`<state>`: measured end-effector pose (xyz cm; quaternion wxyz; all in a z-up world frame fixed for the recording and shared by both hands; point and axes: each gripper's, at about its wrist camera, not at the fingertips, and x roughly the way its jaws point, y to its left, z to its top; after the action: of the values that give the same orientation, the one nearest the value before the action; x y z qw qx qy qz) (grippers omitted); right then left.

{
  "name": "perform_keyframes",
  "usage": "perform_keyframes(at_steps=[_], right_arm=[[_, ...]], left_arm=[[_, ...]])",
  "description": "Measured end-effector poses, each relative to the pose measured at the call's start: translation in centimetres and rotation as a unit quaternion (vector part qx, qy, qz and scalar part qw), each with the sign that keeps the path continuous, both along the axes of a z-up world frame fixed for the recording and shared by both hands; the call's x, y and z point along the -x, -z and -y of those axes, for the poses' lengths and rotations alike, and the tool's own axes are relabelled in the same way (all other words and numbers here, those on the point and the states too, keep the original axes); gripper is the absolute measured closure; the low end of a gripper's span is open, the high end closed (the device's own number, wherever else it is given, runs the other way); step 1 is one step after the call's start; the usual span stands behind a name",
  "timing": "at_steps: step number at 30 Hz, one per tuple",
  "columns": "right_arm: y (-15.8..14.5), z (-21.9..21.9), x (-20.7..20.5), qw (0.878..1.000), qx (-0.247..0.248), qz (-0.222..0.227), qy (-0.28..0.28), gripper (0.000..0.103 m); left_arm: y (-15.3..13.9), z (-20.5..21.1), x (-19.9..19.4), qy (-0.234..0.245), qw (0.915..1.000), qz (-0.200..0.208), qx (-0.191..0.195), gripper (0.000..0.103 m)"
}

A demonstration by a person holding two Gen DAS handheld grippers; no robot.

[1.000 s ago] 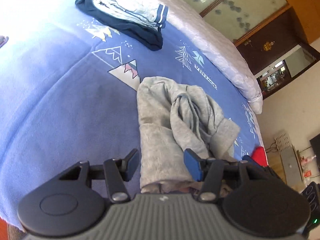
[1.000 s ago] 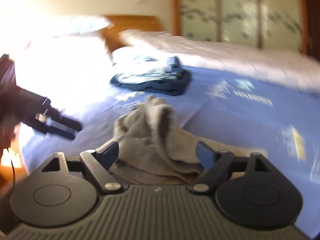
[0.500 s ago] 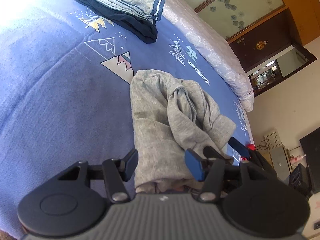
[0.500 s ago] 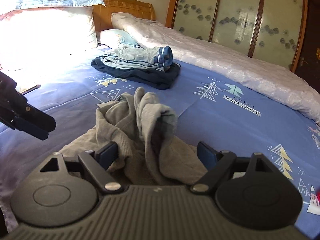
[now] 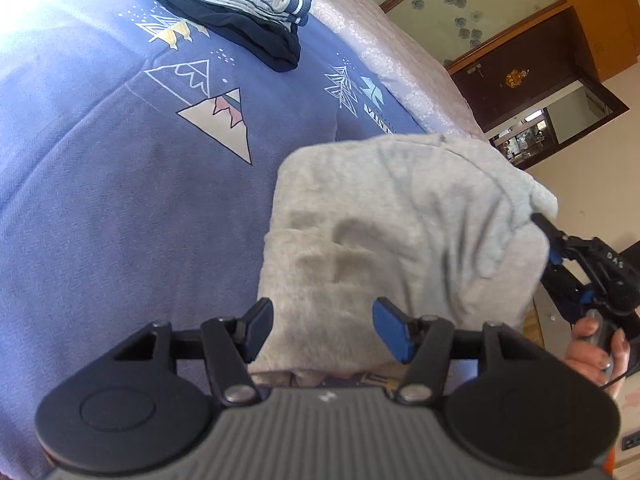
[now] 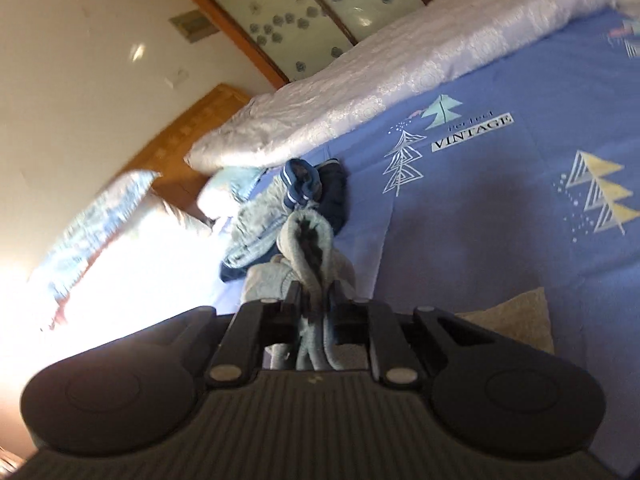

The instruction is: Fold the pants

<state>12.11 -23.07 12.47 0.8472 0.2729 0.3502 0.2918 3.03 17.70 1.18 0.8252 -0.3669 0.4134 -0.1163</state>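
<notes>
Bed carried the grey pants, half a second back a loose heap lying flat, now lifted on the right side with cloth draped smooth. Folded pile stayed put near the far edge. Right tool had gone from apart to clamped on a pants edge; left tool remained apart, straddling the near hem. Judged: spreading out had begun, no fold yet.

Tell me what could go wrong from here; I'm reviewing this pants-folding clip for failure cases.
1. The right gripper pinches only a bunched fold of the grey pants, so the cloth may slip free.
2. The left gripper is open and grips nothing, so the pants may lift unevenly and stay crumpled.
3. The lifted cloth could drag toward the folded clothes nearby.
</notes>
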Motion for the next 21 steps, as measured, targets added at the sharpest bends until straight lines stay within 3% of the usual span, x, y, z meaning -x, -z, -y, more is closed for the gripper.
perform_keyframes(at_steps=[2, 5, 9, 10, 12, 14, 16, 18, 21], right_arm=[[-0.5, 1.4, -0.5, 1.000, -0.018, -0.014, 0.022, 0.088], [1.1, 2.7, -2.3, 0.997, 0.002, -0.043, 0.068, 0.085], [6.9, 3.7, -3.5, 0.979, 0.114, -0.097, 0.138, 0.071], [7.9, 4.1, -3.0, 0.978, 0.108, -0.112, 0.141, 0.068], [9.4, 5.4, -1.6, 0.983, 0.034, -0.127, 0.128, 0.055], [9.5, 6.9, 0.2, 0.986, -0.021, -0.109, 0.127, 0.041], [8.5, 7.5, 1.7, 0.989, -0.018, -0.071, 0.132, 0.039], [7.1, 7.4, 3.2, 0.991, 0.022, -0.019, 0.132, 0.039], [6.0, 5.9, 3.4, 0.987, 0.119, 0.031, 0.100, 0.039]], left_arm=[[0.2, 0.1, -0.2, -0.001, 1.0000, -0.005, 0.002, 0.045], [0.3, 0.5, -0.4, 0.003, 0.9999, -0.010, -0.002, 0.045], [0.2, 1.1, -0.8, 0.009, 0.9998, -0.017, -0.010, 0.043], [0.2, 1.2, -1.0, 0.011, 0.9997, -0.018, -0.012, 0.043], [0.3, 1.4, -1.4, 0.015, 0.9995, -0.024, -0.013, 0.042], [0.5, 1.8, -2.0, 0.019, 0.9992, -0.032, -0.012, 0.040], [0.7, 2.5, -2.7, 0.026, 0.9989, -0.037, -0.012, 0.040], [0.7, 3.3, -3.1, 0.033, 0.9987, -0.036, -0.015, 0.037], [0.8, 4.8, -3.7, 0.039, 0.9976, -0.040, -0.042, 0.030]])
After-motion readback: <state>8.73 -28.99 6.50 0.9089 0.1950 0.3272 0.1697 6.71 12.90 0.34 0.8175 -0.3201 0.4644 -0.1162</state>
